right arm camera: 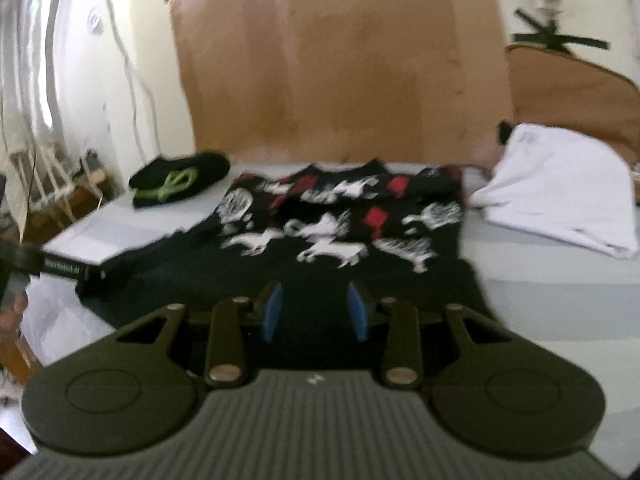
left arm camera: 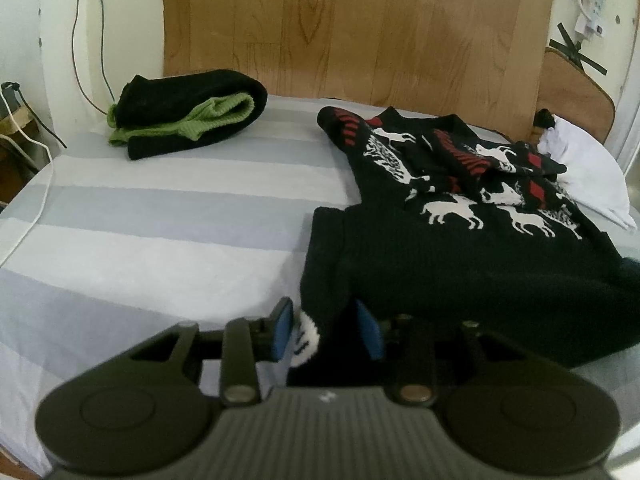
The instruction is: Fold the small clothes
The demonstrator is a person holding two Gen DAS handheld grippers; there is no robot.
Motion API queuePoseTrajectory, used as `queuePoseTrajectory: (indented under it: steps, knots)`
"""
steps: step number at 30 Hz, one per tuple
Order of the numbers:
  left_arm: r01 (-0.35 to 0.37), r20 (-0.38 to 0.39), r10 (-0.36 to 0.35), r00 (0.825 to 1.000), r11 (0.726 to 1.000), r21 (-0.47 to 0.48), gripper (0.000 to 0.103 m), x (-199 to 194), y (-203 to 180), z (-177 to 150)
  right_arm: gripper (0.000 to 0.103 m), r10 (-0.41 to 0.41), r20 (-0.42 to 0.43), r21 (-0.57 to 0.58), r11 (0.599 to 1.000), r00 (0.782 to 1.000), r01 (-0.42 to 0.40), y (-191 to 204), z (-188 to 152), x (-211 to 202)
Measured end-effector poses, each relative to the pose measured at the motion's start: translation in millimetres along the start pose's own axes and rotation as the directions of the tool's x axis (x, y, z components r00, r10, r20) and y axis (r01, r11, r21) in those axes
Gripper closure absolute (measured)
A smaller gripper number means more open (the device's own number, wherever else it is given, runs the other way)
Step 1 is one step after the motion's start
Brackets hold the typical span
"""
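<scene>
Left gripper (left arm camera: 326, 330): bottom centre of the left wrist view. Blue-padded fingers (left arm camera: 281, 330) stand partly apart. Between them sits the near-left corner of the black knitted sweater with white reindeer and red blocks (left arm camera: 472, 240); a white patch of the knit shows just inside the left pad. Whether the pads actually pinch the cloth, cannot tell.

Right gripper (right arm camera: 316, 312): bottom centre of the right wrist view. Fingers partly apart, with the sweater's (right arm camera: 332, 232) dark near hem filling the gap. View is blurred, so grip on the cloth cannot be told.

Sweater: lies on the bed with the grey and white striped sheet (left arm camera: 140, 232), centre-right in the left view, centre in the right view. Plain black hem toward the cameras; patterned part further up the frame, bunched and rumpled at its top edge.

Folded black garment with green ribbed trim (left arm camera: 188, 114): upper left of the left view, on the sheet, well apart from the sweater. Same bundle (right arm camera: 180, 180) at middle left in the right view.

White folded cloth (left arm camera: 588, 172): right edge of the left view, touching the sweater's right side; also (right arm camera: 560, 184) right of centre in the right view.

Brown wood-grain panel (left arm camera: 352, 28): upright behind the bed, top centre.

Cables (left arm camera: 78, 32): hang on the pale wall, upper left.
</scene>
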State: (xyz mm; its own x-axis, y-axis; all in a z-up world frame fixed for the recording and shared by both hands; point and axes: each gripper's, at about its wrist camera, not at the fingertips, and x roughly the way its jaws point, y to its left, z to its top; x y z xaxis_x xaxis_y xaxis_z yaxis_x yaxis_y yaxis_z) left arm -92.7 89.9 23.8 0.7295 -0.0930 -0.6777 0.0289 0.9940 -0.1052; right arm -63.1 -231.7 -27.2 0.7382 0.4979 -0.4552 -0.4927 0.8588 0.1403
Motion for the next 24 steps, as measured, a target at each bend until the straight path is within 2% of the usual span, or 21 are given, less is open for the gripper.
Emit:
queuePoseTrajectory:
  steps: [4,7,8,9,11,13,16,17,19,20,21,24]
  knots:
    - [-0.001,0.001,0.001,1.0,1.0,0.005,0.066,0,0,0,0.063,0.006,-0.084,0.008,1.0,0.996,-0.005,-1,-6,14]
    - [-0.003,0.0,0.003,1.0,1.0,0.006,0.062,1,0,0,0.063,0.014,-0.089,0.025,1.0,0.996,-0.012,-6,-8,11]
    - [-0.003,-0.001,0.003,1.0,1.0,0.007,0.062,2,0,0,0.059,0.018,-0.093,0.018,1.0,0.995,-0.017,-4,-8,10]
    - [-0.001,-0.001,0.001,1.0,1.0,0.007,0.061,2,0,0,0.052,0.024,-0.096,0.006,1.0,0.995,-0.024,-1,-9,9]
    - [0.003,-0.002,-0.003,1.0,1.0,0.005,0.061,1,1,0,0.046,0.044,-0.099,-0.036,0.998,0.994,-0.047,11,-9,8]
    - [0.014,-0.003,-0.014,1.0,1.0,-0.002,0.062,1,3,0,0.045,0.057,-0.104,-0.092,0.993,0.993,-0.067,24,-10,10]
    - [0.04,-0.006,-0.04,0.999,0.999,-0.014,0.065,0,6,0,0.045,0.035,-0.112,-0.158,0.986,0.993,-0.052,31,-14,20]
    - [0.046,-0.007,-0.046,0.999,0.999,-0.013,0.066,1,6,0,0.047,0.035,-0.104,-0.17,0.984,0.994,-0.052,32,-15,22]
    - [0.059,-0.008,-0.059,0.998,0.998,-0.011,0.075,1,5,0,0.069,0.044,-0.099,-0.174,0.983,0.994,-0.06,31,-11,25]
    - [0.075,-0.01,-0.075,0.997,0.997,-0.01,0.078,0,4,1,0.083,0.037,-0.102,-0.169,0.984,0.994,-0.054,29,-9,26]
    - [0.084,-0.009,-0.084,0.996,0.996,-0.008,0.084,-1,4,1,0.09,0.042,-0.108,-0.154,0.986,0.993,-0.058,25,-5,26]
    - [0.126,-0.001,-0.126,0.992,0.992,-0.002,0.09,-11,6,5,0.092,0.09,-0.081,-0.077,0.992,0.993,-0.096,12,6,10]
